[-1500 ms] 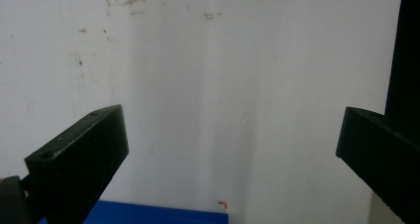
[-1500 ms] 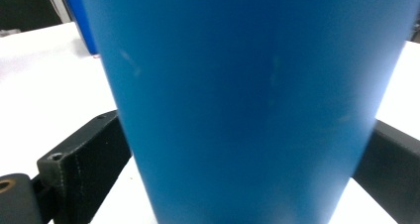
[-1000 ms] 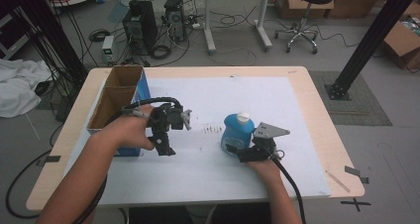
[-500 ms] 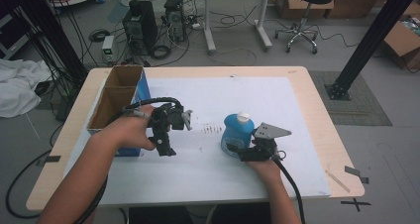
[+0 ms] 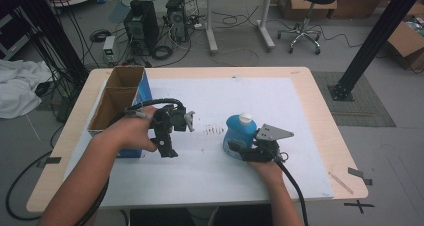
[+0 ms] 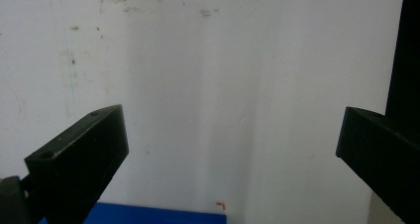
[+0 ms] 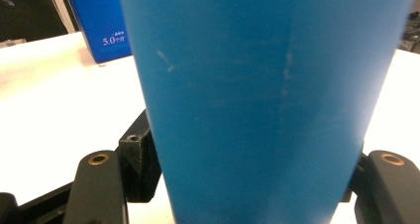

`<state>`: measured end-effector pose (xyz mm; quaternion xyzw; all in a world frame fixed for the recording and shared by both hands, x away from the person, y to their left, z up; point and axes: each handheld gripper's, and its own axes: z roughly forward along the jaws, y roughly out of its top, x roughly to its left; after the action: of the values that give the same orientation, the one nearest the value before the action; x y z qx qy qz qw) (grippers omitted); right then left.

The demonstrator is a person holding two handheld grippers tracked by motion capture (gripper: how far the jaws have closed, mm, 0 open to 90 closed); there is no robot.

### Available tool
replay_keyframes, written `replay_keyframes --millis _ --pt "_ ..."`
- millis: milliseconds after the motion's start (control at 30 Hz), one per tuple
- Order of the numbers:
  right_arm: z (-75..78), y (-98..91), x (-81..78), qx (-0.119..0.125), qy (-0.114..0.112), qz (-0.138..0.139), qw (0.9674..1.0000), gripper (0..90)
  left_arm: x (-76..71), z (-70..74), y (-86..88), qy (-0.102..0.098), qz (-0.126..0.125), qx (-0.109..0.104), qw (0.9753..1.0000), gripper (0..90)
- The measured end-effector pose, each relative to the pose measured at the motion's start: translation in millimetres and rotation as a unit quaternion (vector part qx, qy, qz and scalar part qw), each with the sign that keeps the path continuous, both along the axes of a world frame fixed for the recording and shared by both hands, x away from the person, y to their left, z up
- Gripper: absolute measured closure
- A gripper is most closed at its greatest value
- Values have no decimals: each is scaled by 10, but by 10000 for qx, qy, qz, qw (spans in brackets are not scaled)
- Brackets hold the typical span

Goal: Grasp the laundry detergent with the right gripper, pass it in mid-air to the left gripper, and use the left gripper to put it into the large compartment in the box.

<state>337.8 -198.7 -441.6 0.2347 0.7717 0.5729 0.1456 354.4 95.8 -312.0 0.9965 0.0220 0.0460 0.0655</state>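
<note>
A blue bottle (image 5: 239,132) with a white cap stands upright on the white sheet, right of centre. My right gripper (image 5: 236,147) reaches it from the near side; its jaws have just been closing, and they now press the bottle (image 7: 262,100) on both sides low on its body. The right gripper (image 7: 252,184) view has the bottle close up between the black fingers (image 7: 96,184). My left gripper (image 5: 167,150) points down at the sheet left of centre, open, with nothing between its fingers (image 6: 79,159).
An open cardboard box (image 5: 117,103) with blue sides stands at the table's left, beside my left hand; its blue wall (image 7: 101,21) is seen behind the bottle. The white sheet (image 5: 280,101) covers most of the wooden table (image 5: 325,116). Computers, cables and a chair stand on the floor beyond.
</note>
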Motion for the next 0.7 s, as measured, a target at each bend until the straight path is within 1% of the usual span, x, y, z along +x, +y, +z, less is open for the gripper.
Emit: replay_keyframes --millis 300,433,467,567,700 --pt "5 -1 -8 13 -36 27 10000 376 2 -12 4 7 -3 -10 10000 1" --pt "5 -3 -13 16 -39 5 10000 387 4 -8 4 -9 -19 -11 10000 1" --pt "1 -8 -17 -16 -79 -42 10000 418 4 -7 5 -11 -18 -10 10000 1" --pt "-5 -11 -17 19 -93 -48 9999 422 0 -10 2 0 -2 -24 10000 1" --pt "9 -8 -21 -42 -116 -44 9999 435 -4 -15 -15 0 -21 -11 10000 1"
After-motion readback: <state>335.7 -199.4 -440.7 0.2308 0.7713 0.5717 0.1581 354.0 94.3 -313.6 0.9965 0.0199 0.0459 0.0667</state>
